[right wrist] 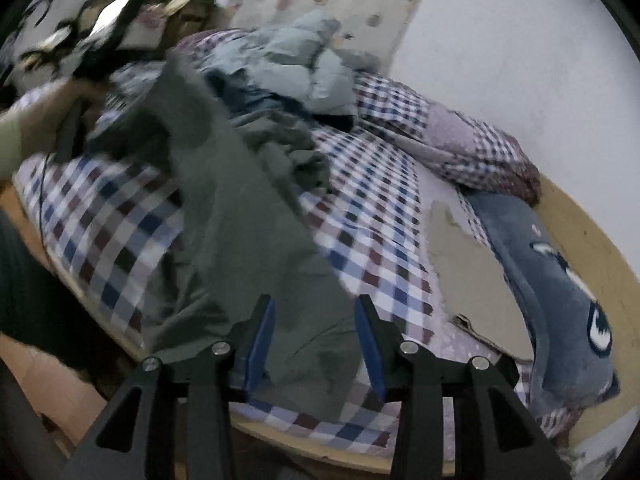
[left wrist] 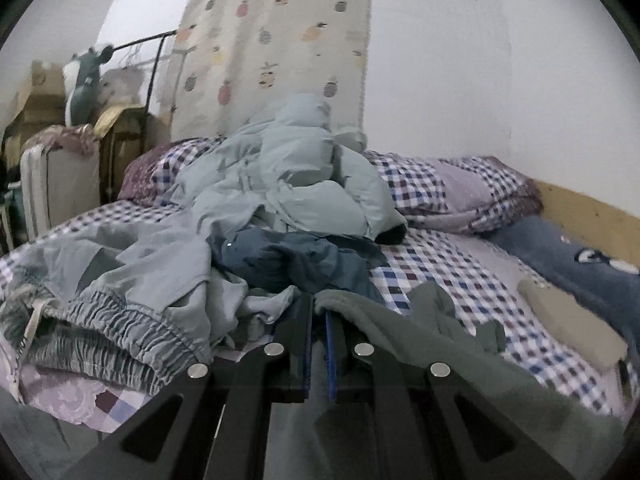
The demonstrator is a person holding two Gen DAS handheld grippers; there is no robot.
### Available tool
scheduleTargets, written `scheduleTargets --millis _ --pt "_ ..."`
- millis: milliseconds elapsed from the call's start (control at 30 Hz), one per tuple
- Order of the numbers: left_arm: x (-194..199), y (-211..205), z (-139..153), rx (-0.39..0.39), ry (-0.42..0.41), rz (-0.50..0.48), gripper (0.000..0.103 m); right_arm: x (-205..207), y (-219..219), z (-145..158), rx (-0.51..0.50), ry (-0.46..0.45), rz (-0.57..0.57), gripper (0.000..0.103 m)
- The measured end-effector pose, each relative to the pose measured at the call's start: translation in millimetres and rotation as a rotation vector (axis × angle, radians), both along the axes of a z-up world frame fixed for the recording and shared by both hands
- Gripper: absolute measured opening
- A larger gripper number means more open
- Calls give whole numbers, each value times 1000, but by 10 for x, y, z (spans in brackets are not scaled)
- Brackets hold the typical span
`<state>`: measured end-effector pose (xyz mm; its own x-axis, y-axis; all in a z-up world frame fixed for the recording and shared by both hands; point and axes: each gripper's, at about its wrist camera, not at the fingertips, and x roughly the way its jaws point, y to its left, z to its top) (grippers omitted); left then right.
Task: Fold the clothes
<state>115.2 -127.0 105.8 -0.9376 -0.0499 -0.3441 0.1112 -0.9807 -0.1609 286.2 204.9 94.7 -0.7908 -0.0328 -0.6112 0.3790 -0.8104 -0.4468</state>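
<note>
The left tool (left wrist: 319, 308) is clamping its blue-padded fingers nearly together on an edge of the grey-green garment (left wrist: 460, 360), which is draping from the pinch down over the tool's right side. In the right wrist view the same grey-green garment (right wrist: 240, 216) is stretching from the far left, where a hand (right wrist: 60, 116) is gripping the other tool's handle, across the checked bed sheet (right wrist: 360, 216) toward the camera. The right tool (right wrist: 314, 312) is standing wide open, its fingers (right wrist: 262, 336) spread on either side of the cloth's near end; the cloth seems to be lying between them ungripped, though blur is making contact hard to judge. Behind, a heap of pale blue clothing (left wrist: 280, 168) and a dark blue piece (left wrist: 288, 260) are sitting mid-bed, with grey elastic-waisted trousers (left wrist: 104, 320) lying at the left.
</note>
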Motion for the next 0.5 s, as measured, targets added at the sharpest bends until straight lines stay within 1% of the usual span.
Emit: scheduleTargets --millis 67,133,200,333,400,467,500 --pt "-38 15 -8 -5 -3 3 4 53 -163 -120 67 16 32 44" --pt "-68 42 -14 -18 -5 9 4 144 -290 -275 181 55 58 44" --pt "-90 57 -18 -26 -6 16 4 201 -296 -401 250 70 46 44" --pt "-127 -3 -6 1 -5 36 4 269 -236 -562 334 101 6 45" --pt "-146 -47 -3 28 -4 47 4 295 -244 -626 370 113 7 49" --pt "-166 -71 -3 51 -5 53 4 320 -268 -716 409 129 27 55" --pt "-176 -74 -3 60 -5 55 4 332 -281 -767 430 139 41 57"
